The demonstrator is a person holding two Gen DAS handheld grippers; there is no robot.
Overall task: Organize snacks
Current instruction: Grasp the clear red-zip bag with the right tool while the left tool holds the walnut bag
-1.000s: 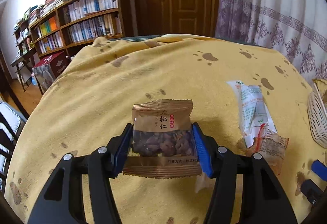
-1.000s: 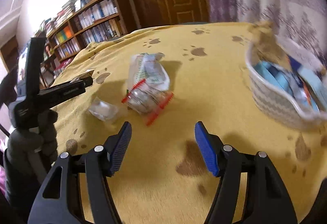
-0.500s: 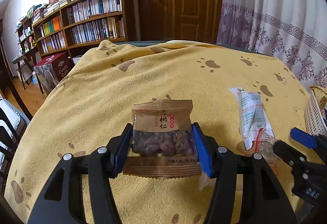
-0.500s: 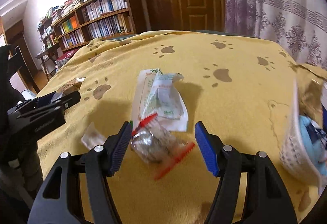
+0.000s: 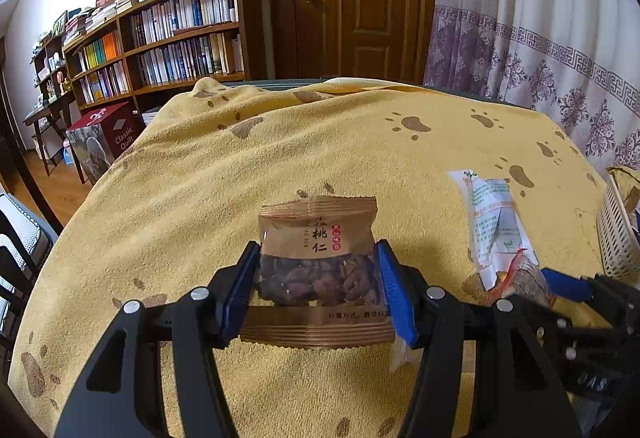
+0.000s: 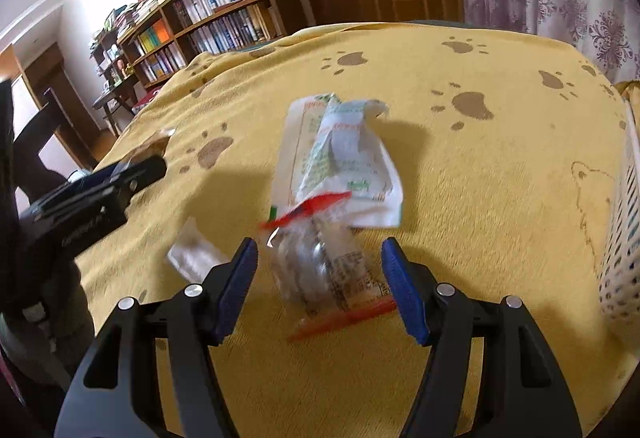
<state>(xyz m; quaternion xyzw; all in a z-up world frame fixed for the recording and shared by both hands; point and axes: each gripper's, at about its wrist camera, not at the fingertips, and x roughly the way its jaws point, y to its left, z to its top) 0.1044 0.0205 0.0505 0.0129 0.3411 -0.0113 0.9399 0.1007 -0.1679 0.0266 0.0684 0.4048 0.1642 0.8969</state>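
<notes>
On the yellow paw-print blanket [image 5: 320,142] covering the table, a white woven basket [image 6: 622,234] sits at the right edge. Nearby, the left gripper [image 5: 316,280] clamps a brown kraft walnut packet [image 5: 318,270] above the cloth. Its twin, the right gripper [image 6: 316,280], stands released around a clear red-edged snack pouch [image 6: 328,274] beside a white-green sachet [image 6: 344,158].

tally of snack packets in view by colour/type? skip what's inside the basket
Brown walnut packet, held in the left gripper: 1
White-and-green packet, on the cloth: 1
Clear packet with red seams, between the right gripper fingers, not gripped: 1
Small clear wrapper, beside it: 1
Total: 4
</notes>
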